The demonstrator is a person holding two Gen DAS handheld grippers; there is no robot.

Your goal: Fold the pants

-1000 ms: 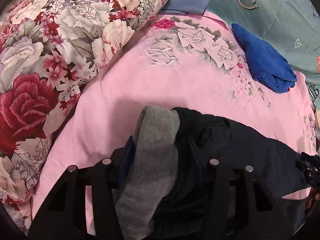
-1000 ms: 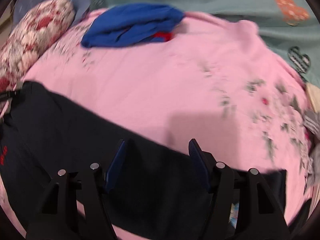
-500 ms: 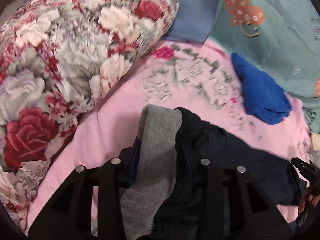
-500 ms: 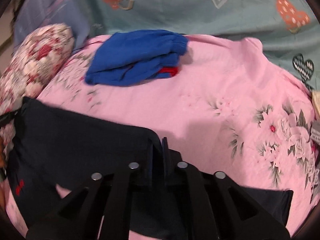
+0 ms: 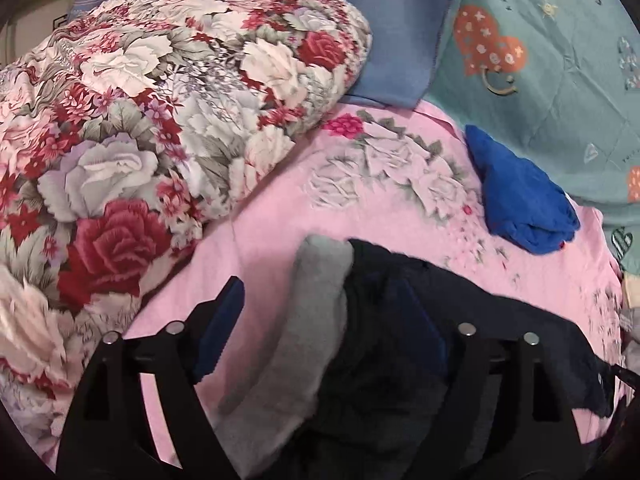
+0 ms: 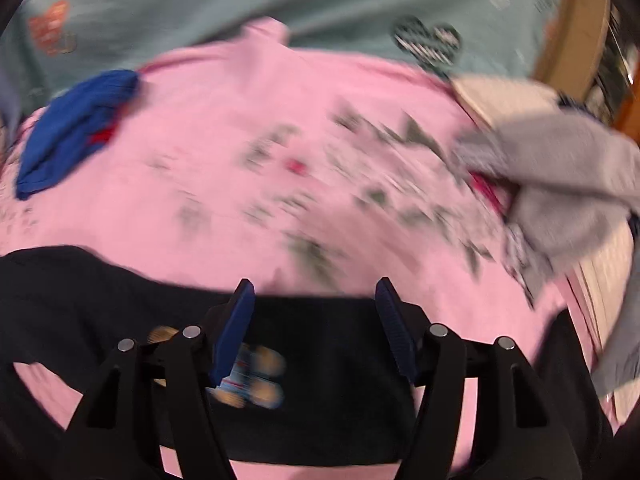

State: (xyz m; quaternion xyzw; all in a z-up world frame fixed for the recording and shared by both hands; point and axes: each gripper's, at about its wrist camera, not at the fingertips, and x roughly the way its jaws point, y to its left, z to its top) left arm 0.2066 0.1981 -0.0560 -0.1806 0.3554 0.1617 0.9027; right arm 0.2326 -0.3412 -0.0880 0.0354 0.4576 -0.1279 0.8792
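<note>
The dark navy pants (image 5: 472,320) lie bunched on the pink sheet (image 5: 360,208), with their grey inner waistband (image 5: 320,280) turned up. My left gripper (image 5: 324,316) straddles this waistband end and its jaws are opening. The left pad (image 5: 224,320) stands clear of the grey cloth, and the right finger is lost against the dark fabric. In the blurred right wrist view, my right gripper (image 6: 316,308) hovers over the far edge of the pants (image 6: 340,400). Its jaws are opening too, with nothing pinched between the pads. A small colourful patch (image 6: 252,376) shows on the pants.
A rolled floral quilt (image 5: 160,120) fills the left. A folded blue garment (image 5: 520,204) (image 6: 76,128) lies at the back of the sheet. A teal blanket with hearts (image 5: 540,60) and a blue pillow (image 5: 400,40) lie behind. A grey garment (image 6: 560,184) is at the right.
The left jaws have spread and let go of the grey waistband. The right gripper pinched the pants edge, then opened and swung right along the pants.
</note>
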